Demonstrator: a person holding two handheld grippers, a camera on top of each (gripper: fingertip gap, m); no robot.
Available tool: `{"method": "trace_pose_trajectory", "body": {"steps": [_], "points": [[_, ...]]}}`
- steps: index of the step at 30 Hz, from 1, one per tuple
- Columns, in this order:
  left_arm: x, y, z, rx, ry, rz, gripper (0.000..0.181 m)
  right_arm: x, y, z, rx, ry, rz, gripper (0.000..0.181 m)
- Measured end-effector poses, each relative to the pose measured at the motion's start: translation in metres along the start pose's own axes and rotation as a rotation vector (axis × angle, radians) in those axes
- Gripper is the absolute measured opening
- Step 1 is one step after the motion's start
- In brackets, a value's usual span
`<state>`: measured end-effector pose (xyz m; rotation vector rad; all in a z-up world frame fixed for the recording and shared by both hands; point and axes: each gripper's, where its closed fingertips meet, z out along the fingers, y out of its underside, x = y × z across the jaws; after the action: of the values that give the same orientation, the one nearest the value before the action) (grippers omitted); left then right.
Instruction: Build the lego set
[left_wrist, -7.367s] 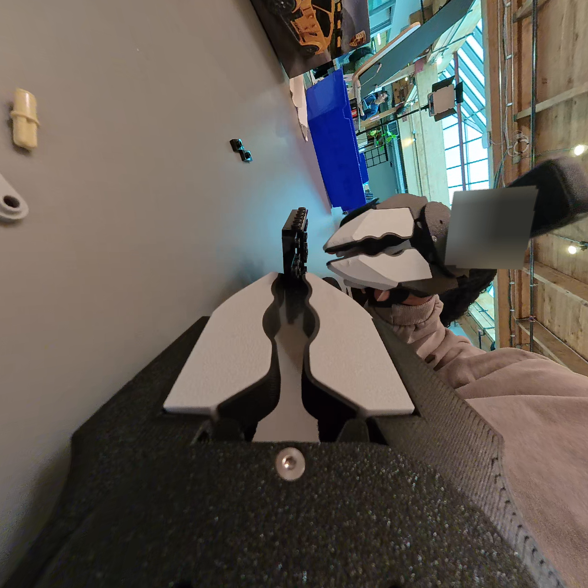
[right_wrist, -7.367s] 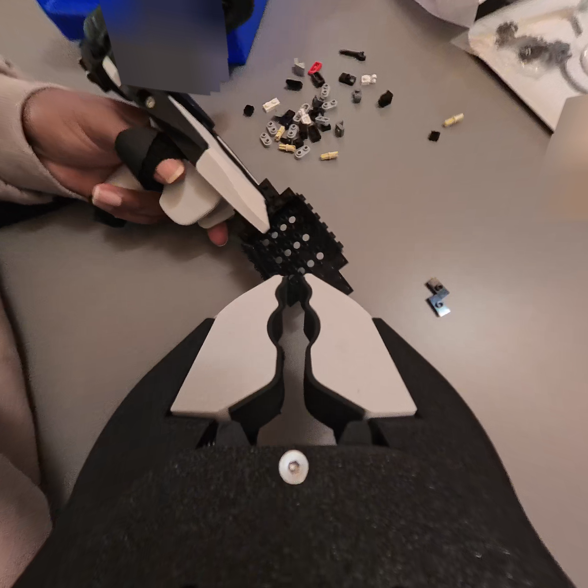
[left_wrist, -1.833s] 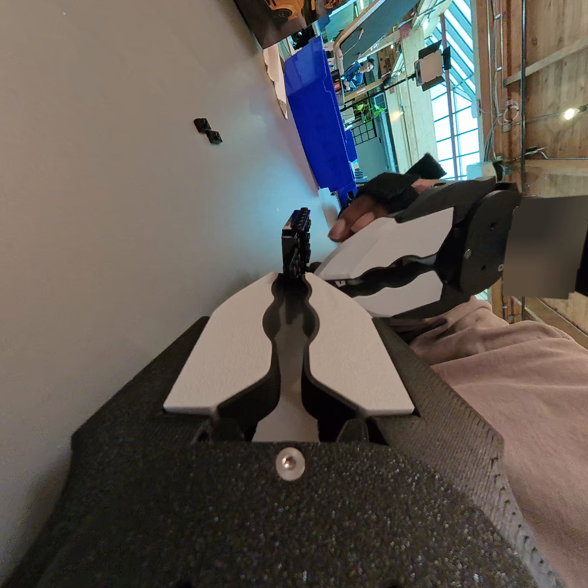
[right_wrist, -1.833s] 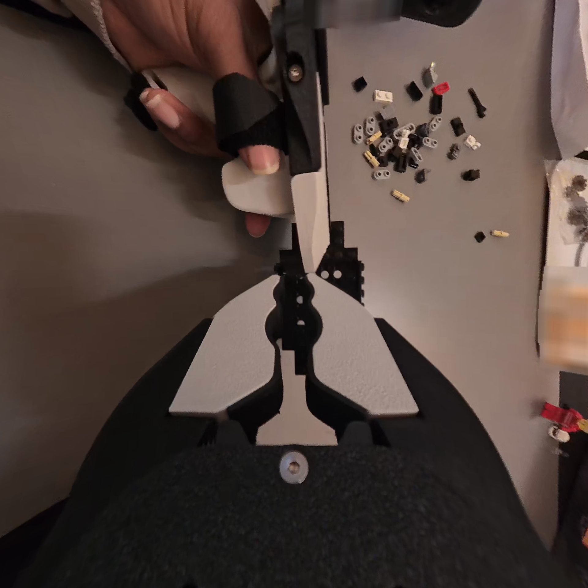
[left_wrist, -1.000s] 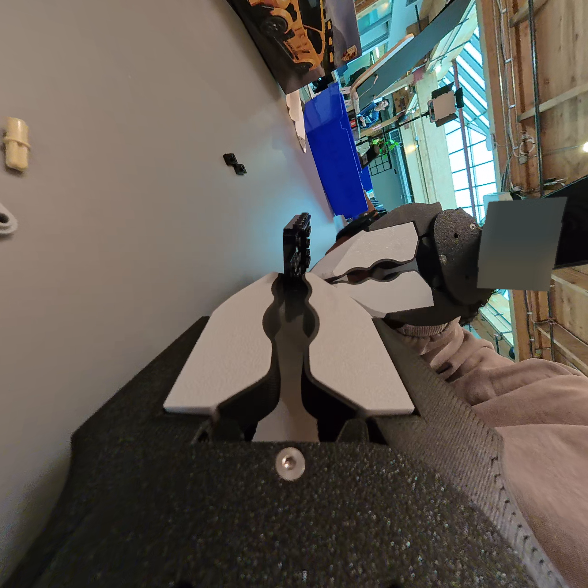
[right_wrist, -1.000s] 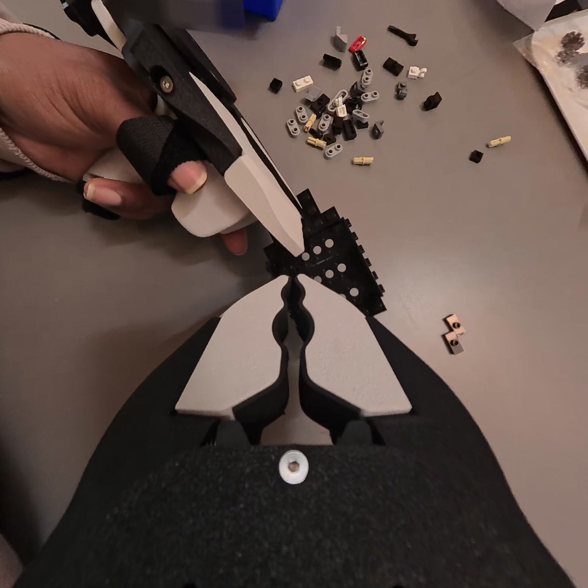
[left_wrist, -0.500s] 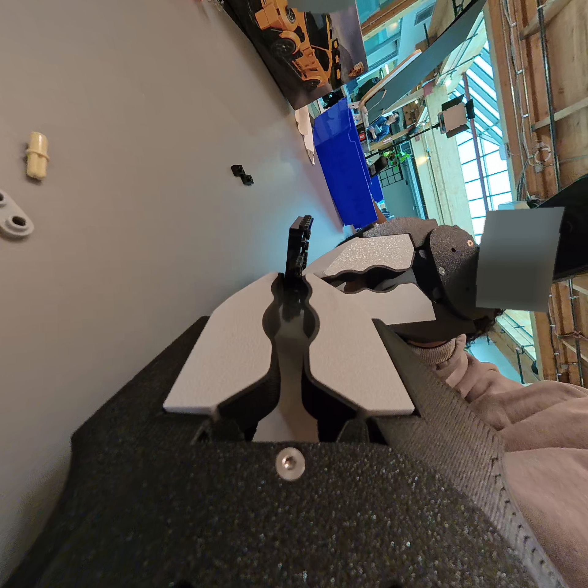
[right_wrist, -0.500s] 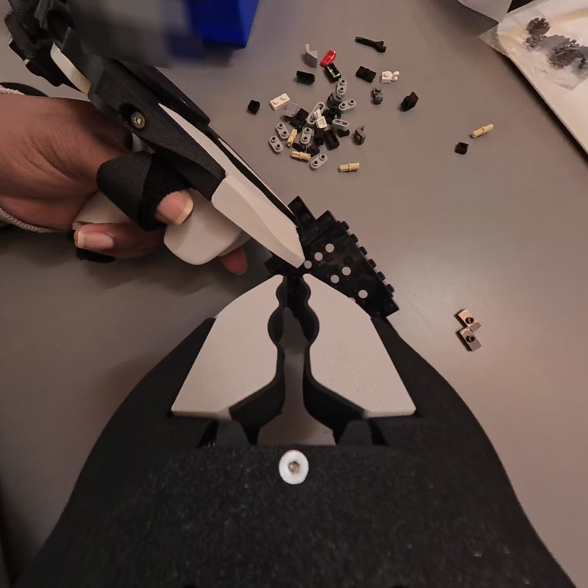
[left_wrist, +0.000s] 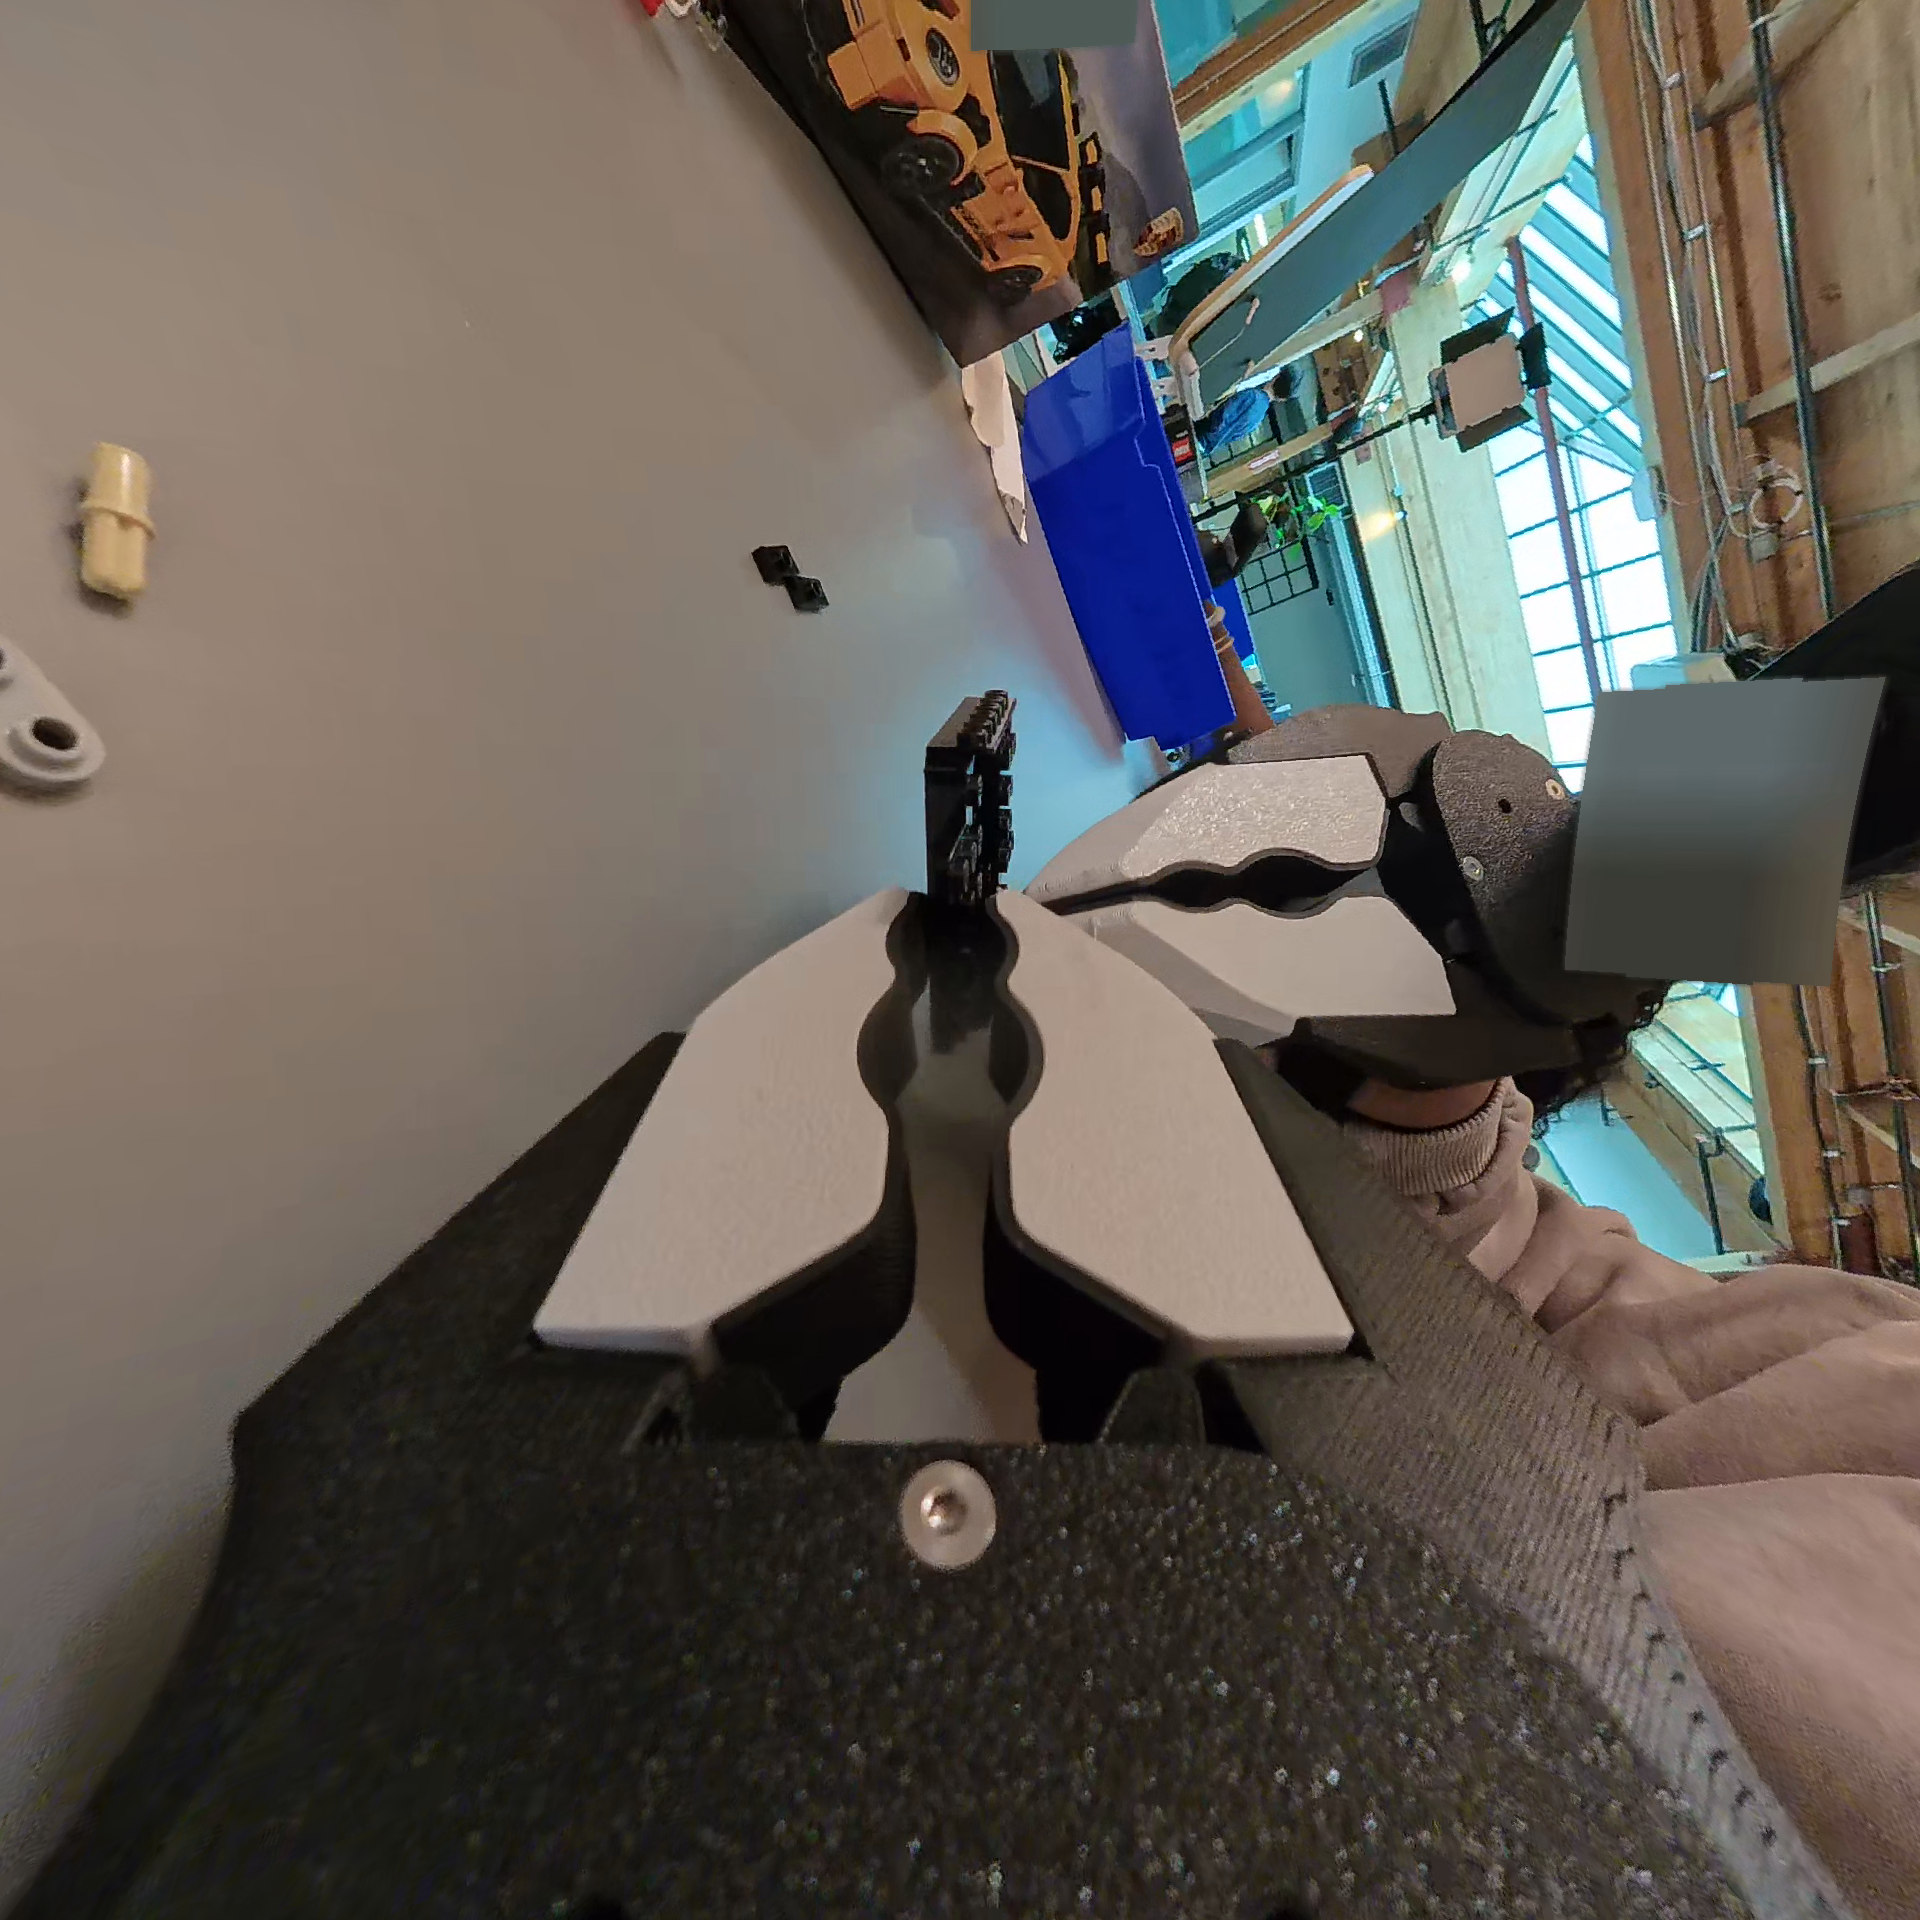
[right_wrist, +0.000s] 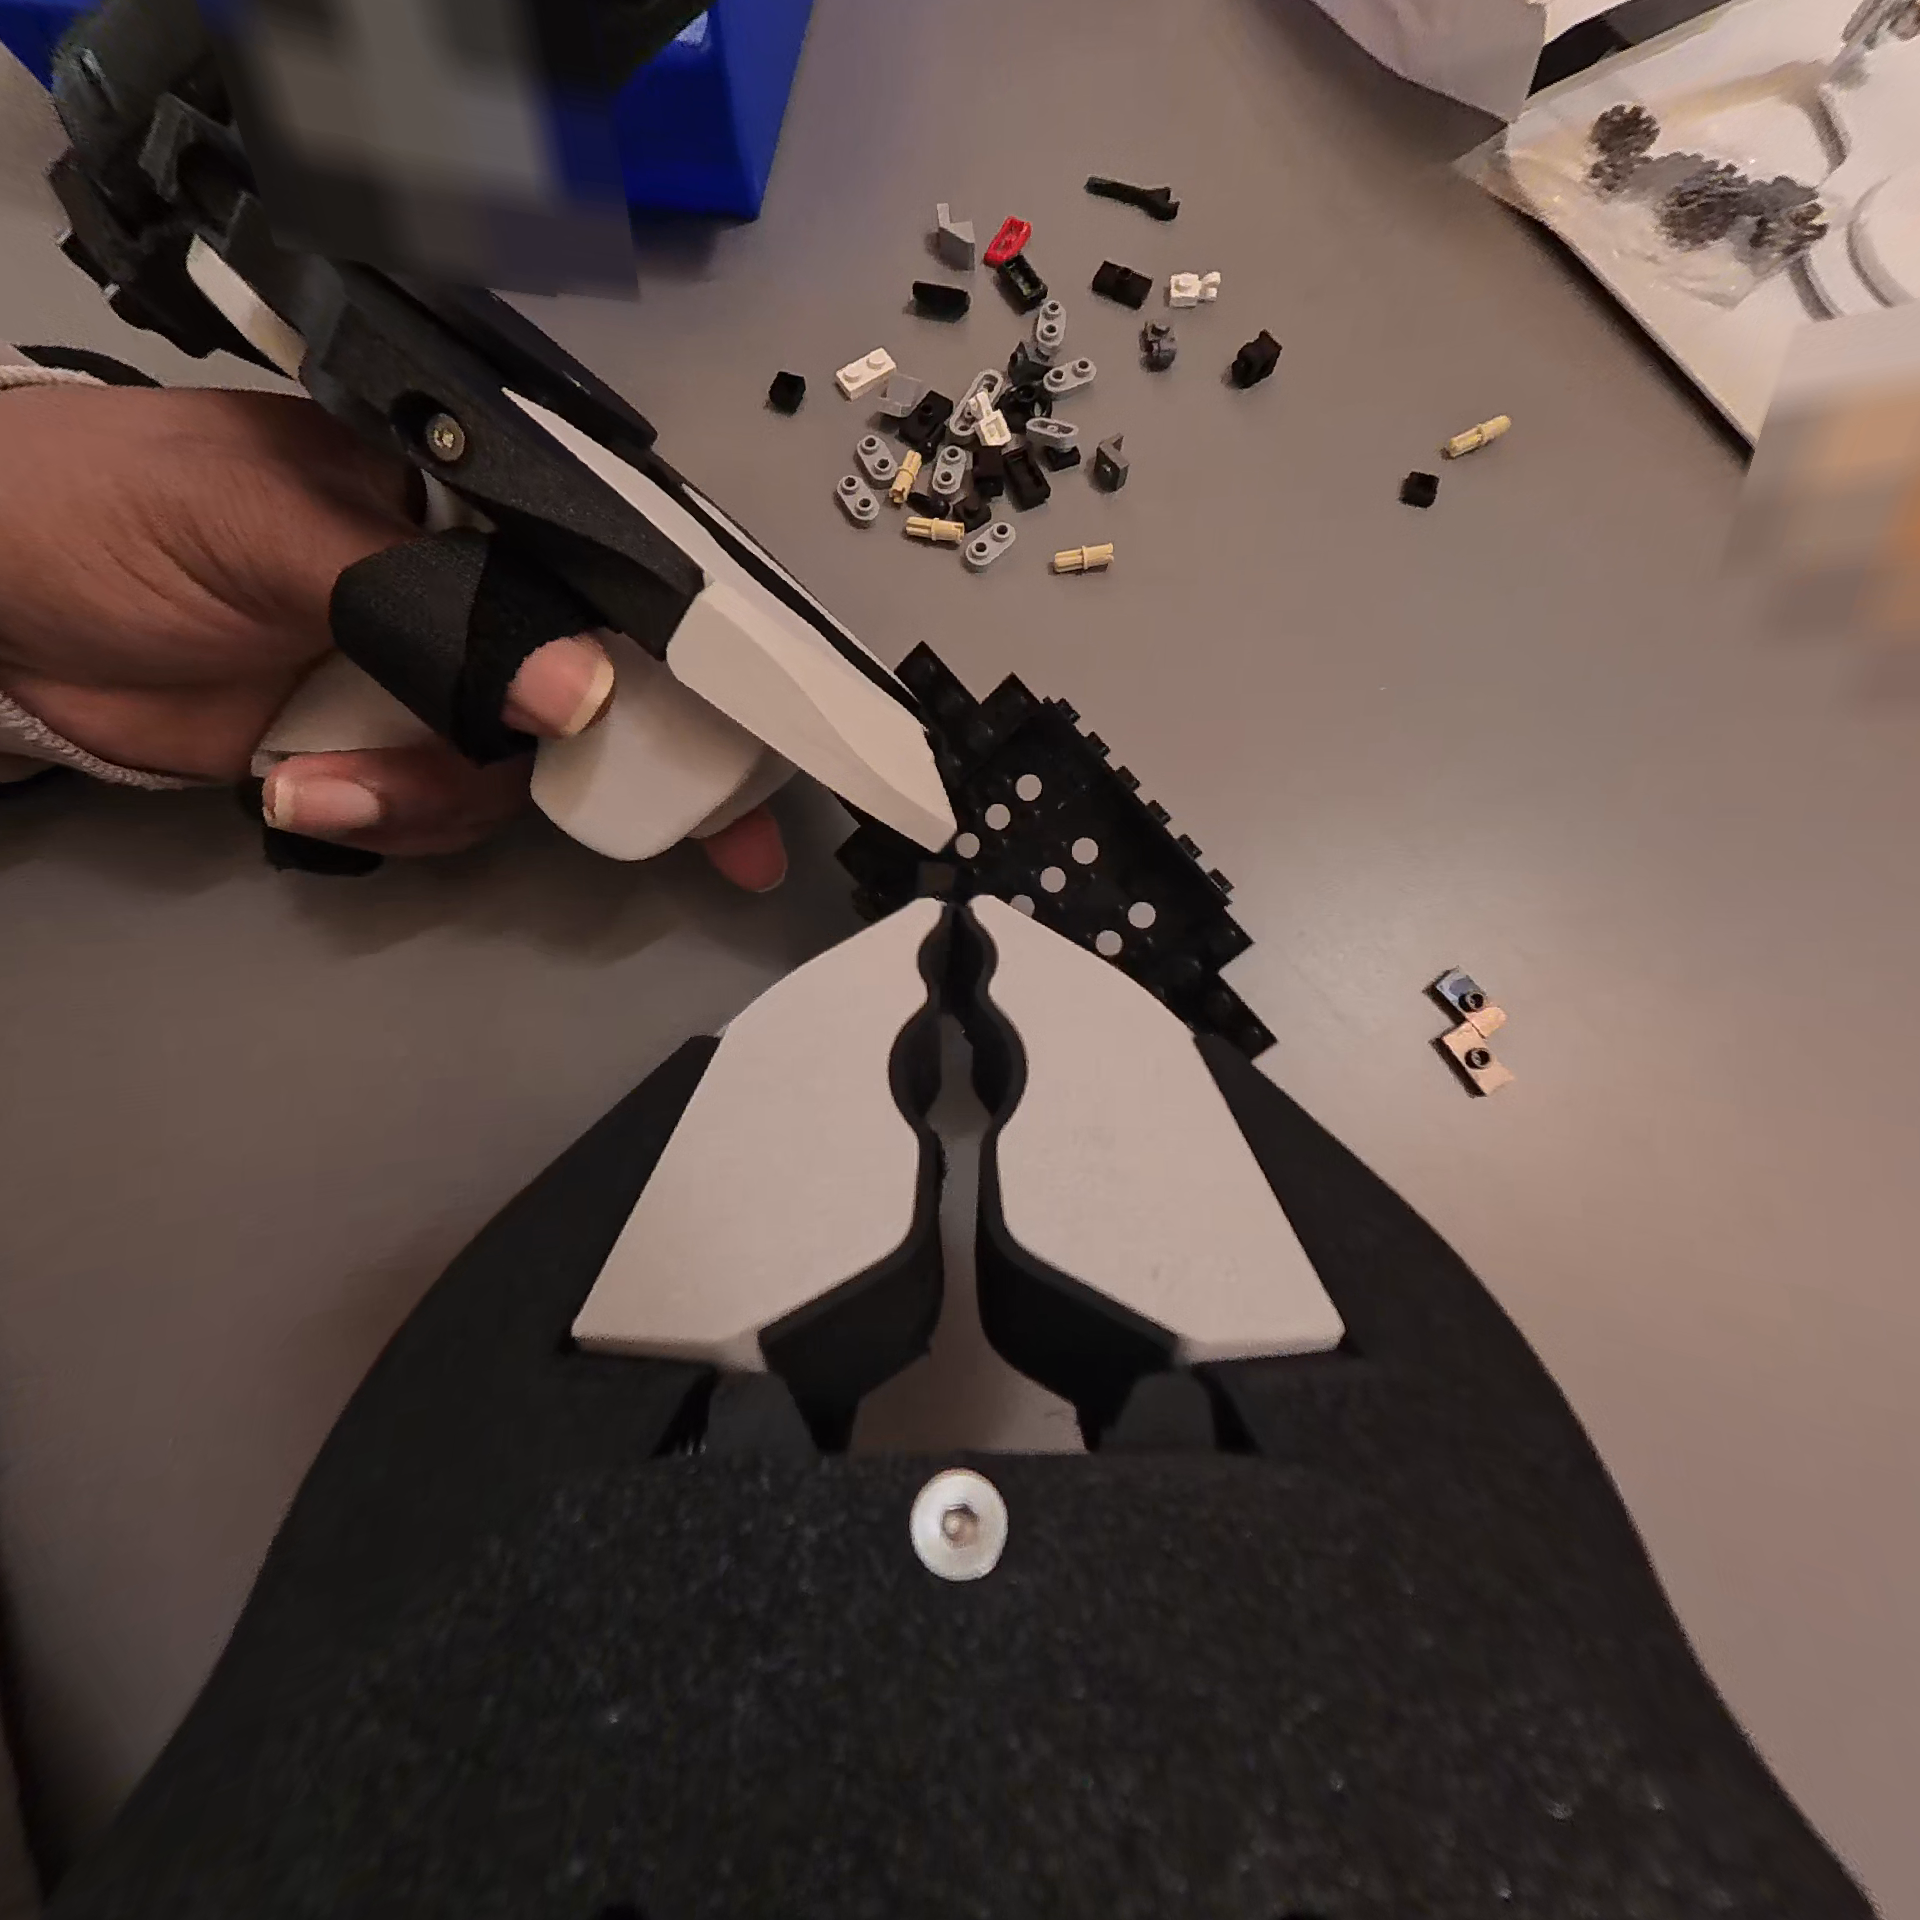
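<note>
A black lego plate assembly (right_wrist: 1070, 862) with round holes is held above the grey table (right_wrist: 312, 1039). My left gripper (right_wrist: 925, 821), held by a hand, comes in from the upper left and is shut on the plate's far corner. In the left wrist view the plate (left_wrist: 971, 810) stands edge-on between that gripper's (left_wrist: 956, 904) tips. My right gripper (right_wrist: 956, 906) is shut, with its tips against the plate's near corner. I cannot tell whether it pinches a piece there. It also shows at the right of the left wrist view (left_wrist: 1226, 883).
A pile of small grey, black and tan pieces (right_wrist: 977, 436) lies beyond the plate. Two small tan pieces (right_wrist: 1470, 1029) lie to the right. A blue bin (right_wrist: 696, 125) stands at the back and bags of parts (right_wrist: 1714, 197) at the top right. The set's box (left_wrist: 1039, 156) lies on the table. My two grippers' fingertips are within a few centimetres of each other.
About two seconds ago a strip of the assembly sat deep between my right jaws. Now only their tips meet the plate's corner. The left gripper has kept its hold and the plate has tilted.
</note>
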<state>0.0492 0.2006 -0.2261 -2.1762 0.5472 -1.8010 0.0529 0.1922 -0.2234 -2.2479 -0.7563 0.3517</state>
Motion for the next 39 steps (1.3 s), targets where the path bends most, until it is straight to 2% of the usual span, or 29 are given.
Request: {"method": "trace_pose_trajectory", "body": {"steps": [15, 25, 28, 39], "points": [[-0.002, -0.003, -0.002, 0.008, 0.008, -0.016, 0.009, 0.016, -0.003, -0.019, 0.073, 0.022, 0.011, 0.000], [-0.001, -0.003, -0.002, 0.011, 0.012, -0.019, 0.009, -0.002, -0.006, -0.004, 0.064, -0.035, -0.014, 0.000], [-0.001, -0.003, -0.002, 0.015, 0.008, -0.012, 0.009, -0.003, -0.004, 0.005, 0.022, -0.020, -0.028, 0.011], [-0.001, -0.006, -0.004, 0.029, -0.004, 0.001, 0.010, -0.001, -0.006, 0.014, -0.034, 0.044, -0.084, 0.007]]}}
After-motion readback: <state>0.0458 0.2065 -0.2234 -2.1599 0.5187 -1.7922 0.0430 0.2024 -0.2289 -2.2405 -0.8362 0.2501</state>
